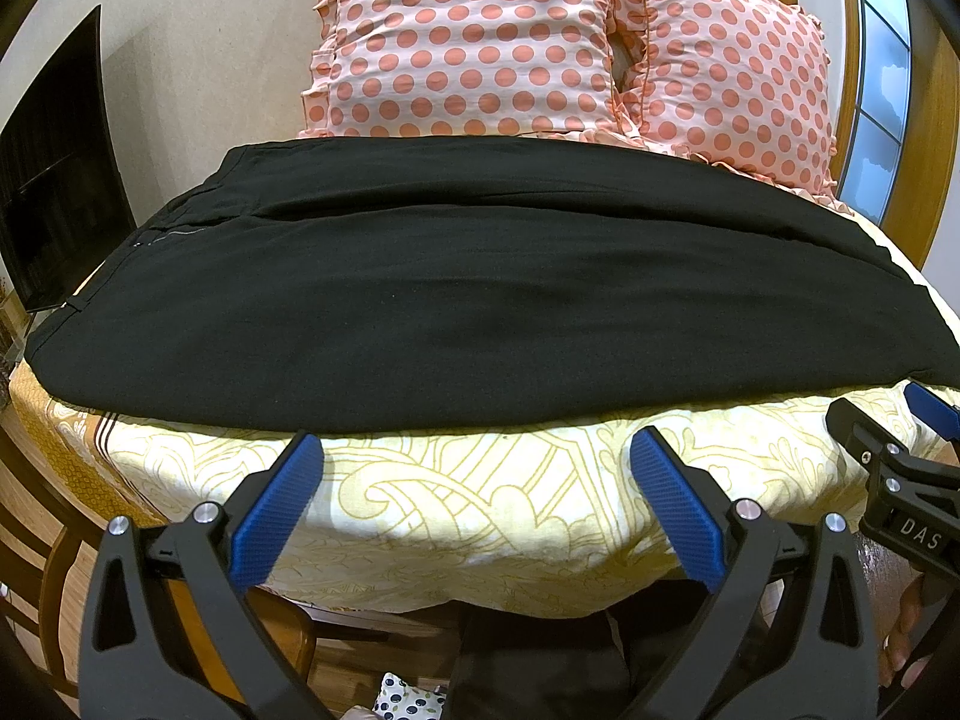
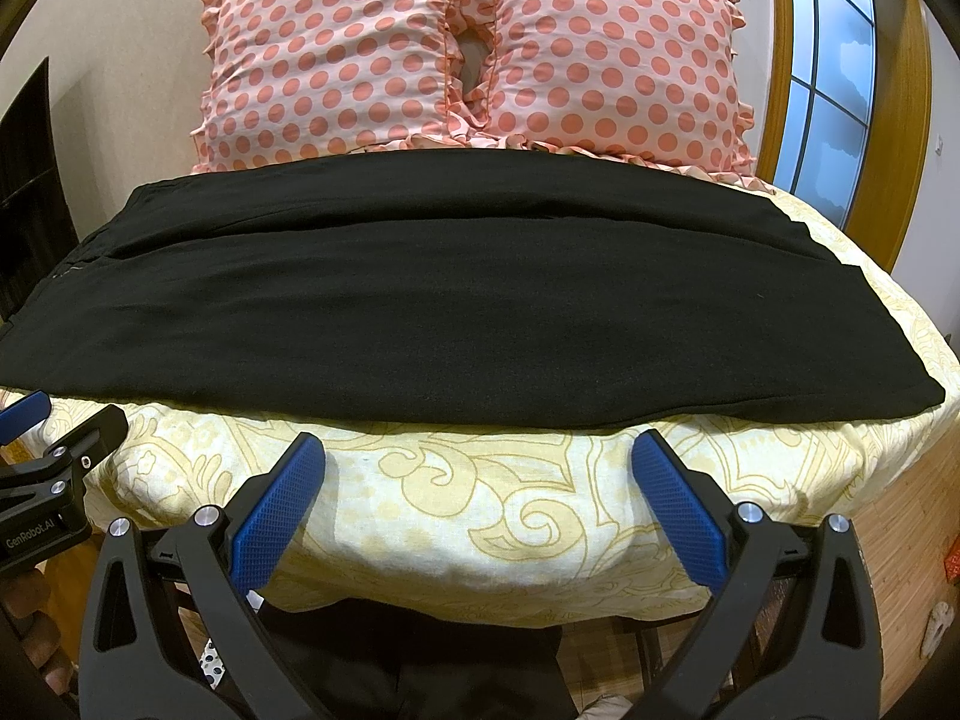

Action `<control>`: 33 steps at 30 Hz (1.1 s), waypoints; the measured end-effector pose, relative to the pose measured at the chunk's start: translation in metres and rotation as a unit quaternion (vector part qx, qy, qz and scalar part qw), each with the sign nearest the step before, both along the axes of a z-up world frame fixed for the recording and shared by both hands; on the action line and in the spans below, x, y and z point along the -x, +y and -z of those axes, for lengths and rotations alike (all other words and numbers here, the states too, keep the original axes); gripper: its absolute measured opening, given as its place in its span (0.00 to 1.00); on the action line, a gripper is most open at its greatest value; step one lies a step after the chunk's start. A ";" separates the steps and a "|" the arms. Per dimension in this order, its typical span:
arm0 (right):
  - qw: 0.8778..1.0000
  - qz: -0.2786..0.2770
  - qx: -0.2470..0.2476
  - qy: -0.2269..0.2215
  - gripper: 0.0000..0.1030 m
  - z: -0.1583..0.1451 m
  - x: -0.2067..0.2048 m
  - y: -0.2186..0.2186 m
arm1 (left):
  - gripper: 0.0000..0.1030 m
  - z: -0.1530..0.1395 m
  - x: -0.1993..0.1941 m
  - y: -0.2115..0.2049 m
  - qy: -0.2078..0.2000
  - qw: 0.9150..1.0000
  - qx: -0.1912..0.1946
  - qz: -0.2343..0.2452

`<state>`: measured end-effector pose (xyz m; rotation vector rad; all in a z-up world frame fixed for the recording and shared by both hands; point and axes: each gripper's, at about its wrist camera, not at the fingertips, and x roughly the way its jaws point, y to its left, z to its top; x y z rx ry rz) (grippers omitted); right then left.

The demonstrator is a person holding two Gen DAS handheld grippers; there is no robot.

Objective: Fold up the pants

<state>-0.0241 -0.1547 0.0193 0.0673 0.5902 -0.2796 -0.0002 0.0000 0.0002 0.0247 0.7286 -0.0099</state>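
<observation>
Black pants [image 1: 468,294] lie flat across the bed, folded lengthwise, waistband at the left and leg ends at the right; they also show in the right wrist view [image 2: 456,300]. My left gripper [image 1: 477,450] is open and empty, just short of the pants' near edge over the sheet. My right gripper [image 2: 480,450] is open and empty, likewise just short of the near edge. The right gripper shows at the right edge of the left wrist view [image 1: 900,456]. The left gripper shows at the left edge of the right wrist view [image 2: 54,456].
A yellow patterned sheet [image 1: 492,510] covers the bed [image 2: 480,516]. Two pink polka-dot pillows [image 1: 468,42] [image 2: 612,60] stand behind the pants. A dark screen [image 1: 54,180] is at the left, a window with a wooden frame [image 2: 828,78] at the right.
</observation>
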 end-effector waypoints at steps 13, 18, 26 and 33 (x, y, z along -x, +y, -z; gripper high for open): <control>1.000 0.000 0.000 -0.001 0.99 0.000 0.000 0.000 | 0.98 0.000 0.000 0.000 0.000 1.000 0.000 0.000; 1.000 0.000 0.000 -0.001 0.99 0.000 0.000 0.000 | 0.98 0.000 0.000 0.000 0.000 1.000 0.000 0.000; 1.000 -0.008 0.000 -0.002 0.99 0.003 0.003 0.000 | 0.98 0.000 -0.001 0.001 0.006 1.000 0.000 0.003; 0.999 -0.039 -0.003 -0.003 0.99 0.001 0.001 -0.006 | 0.98 0.000 -0.001 0.001 0.001 1.000 -0.001 0.012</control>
